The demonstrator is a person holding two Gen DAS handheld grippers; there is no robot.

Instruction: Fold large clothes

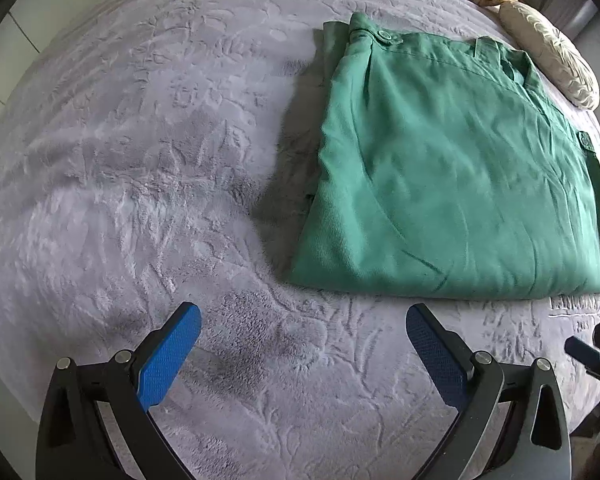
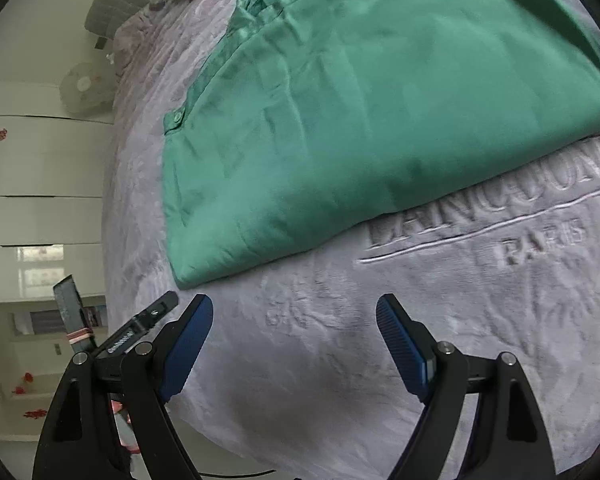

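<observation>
— Where are we standing with the green garment [image 1: 452, 168]?

— It is lying as a compact rectangle on the grey plush blanket [image 1: 140, 160], toward the far right of the bed from the left wrist view, its near folded edge running just beyond our fingertips. A buttoned tab [image 2: 176, 118] is showing at one side and another button at the far corner, so we are judging it to be trousers or a work jacket; we cannot tell which.

— So we are nearly finishing?

— We are thinking so. The layers are sitting stacked and fairly flat, with only soft creases on top. What may be remaining is one more fold or a smoothing pass, if any.

— And our grippers?

— The left gripper [image 1: 302, 340] is hanging spread wide over bare blanket, gripping nothing. The right gripper [image 2: 294, 330] is also released, jaws apart, nothing between them, hovering near the embossed lettering [image 2: 500, 216] just short of the garment's edge.

— Anything else nearby?

— A patterned cushion [image 1: 552, 56] is lying beyond the garment, apart from it.
</observation>
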